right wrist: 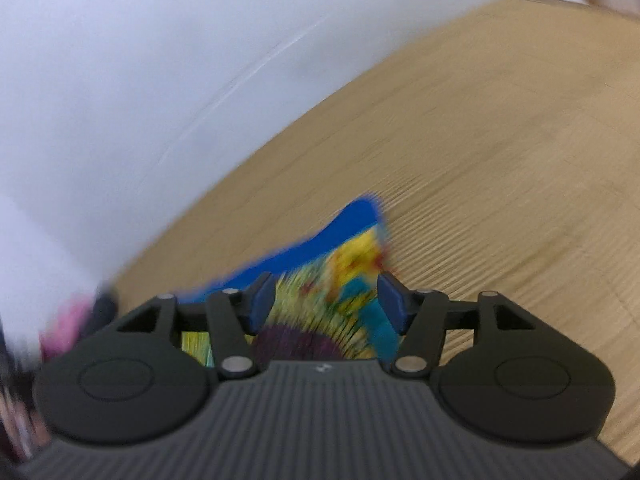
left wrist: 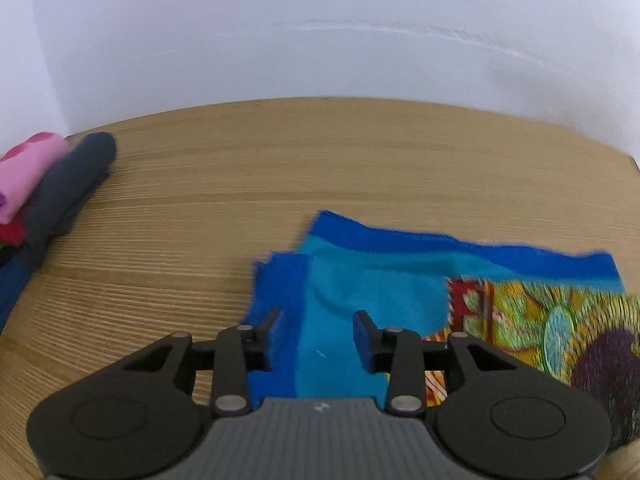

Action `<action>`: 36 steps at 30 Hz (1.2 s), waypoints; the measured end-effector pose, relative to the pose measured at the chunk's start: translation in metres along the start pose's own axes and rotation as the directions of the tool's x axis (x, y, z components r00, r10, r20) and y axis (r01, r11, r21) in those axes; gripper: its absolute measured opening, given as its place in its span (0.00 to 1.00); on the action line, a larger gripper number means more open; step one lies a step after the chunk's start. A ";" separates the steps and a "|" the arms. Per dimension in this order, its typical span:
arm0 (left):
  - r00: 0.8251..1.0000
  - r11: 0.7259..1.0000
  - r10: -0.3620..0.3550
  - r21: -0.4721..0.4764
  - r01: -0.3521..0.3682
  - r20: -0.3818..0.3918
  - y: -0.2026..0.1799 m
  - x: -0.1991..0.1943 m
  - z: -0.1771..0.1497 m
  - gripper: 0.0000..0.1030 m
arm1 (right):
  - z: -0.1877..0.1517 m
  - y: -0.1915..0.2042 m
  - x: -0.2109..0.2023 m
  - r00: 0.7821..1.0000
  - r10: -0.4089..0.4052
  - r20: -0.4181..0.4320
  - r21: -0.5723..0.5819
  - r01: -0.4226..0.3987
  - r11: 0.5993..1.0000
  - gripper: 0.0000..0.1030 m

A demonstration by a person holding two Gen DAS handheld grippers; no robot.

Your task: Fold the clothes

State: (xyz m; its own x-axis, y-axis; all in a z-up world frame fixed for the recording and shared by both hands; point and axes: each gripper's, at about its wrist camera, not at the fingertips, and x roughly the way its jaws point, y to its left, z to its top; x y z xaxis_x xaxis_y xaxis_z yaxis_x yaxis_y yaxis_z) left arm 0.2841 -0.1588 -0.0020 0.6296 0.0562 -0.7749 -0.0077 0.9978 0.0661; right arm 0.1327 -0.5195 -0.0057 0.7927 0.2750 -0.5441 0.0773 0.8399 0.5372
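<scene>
A blue cloth with a yellow, green and purple print lies folded flat on the wooden table, its left end turned over. My left gripper hovers open over that left end, with turquoise fabric showing between its fingers. In the right wrist view, which is blurred by motion, the same cloth lies below my right gripper. That gripper is open above the printed corner, and nothing is pinched in it.
A stack of folded garments, pink on dark grey with red and navy beneath, sits at the table's left edge by the white wall. Bare wood stretches behind the cloth.
</scene>
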 end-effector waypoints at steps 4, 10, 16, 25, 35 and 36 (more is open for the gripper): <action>0.998 0.998 0.042 -0.034 -0.044 -0.040 0.015 -0.005 -0.023 0.38 | -0.021 -0.004 -0.011 0.996 -0.084 -0.015 0.009 0.084 0.996 0.58; 0.994 0.996 0.054 -0.063 -0.060 -0.094 0.038 -0.016 -0.057 0.42 | -0.047 -0.024 -0.046 0.989 -0.065 -0.135 -0.035 0.061 0.998 0.58; 0.995 0.998 0.004 -0.063 -0.010 -0.096 0.037 -0.006 -0.074 0.46 | -0.052 -0.018 -0.040 0.986 -0.052 -0.156 -0.072 0.041 0.997 0.58; 0.995 0.987 -0.071 -0.150 0.060 -0.075 0.035 0.018 -0.085 0.15 | -0.068 -0.002 -0.015 0.993 -0.063 -0.104 -0.147 0.047 0.988 0.51; 0.988 0.988 0.151 -0.017 -0.151 -0.023 0.066 -0.043 -0.069 0.00 | -0.028 0.015 -0.055 0.997 -0.080 -0.012 -0.217 0.076 0.973 0.09; 0.983 0.984 0.176 -0.016 -0.177 -0.046 0.074 -0.041 -0.074 0.00 | -0.028 0.013 -0.056 0.995 -0.103 -0.010 -0.218 0.098 0.971 0.09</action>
State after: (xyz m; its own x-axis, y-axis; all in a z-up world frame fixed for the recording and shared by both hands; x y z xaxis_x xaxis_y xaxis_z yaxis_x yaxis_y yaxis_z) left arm 0.2003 -0.0847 -0.0117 0.5820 0.2330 -0.7791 -0.1319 0.9724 0.1922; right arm 0.0725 -0.5110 0.0140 0.7742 0.1920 -0.6031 0.0209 0.9446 0.3275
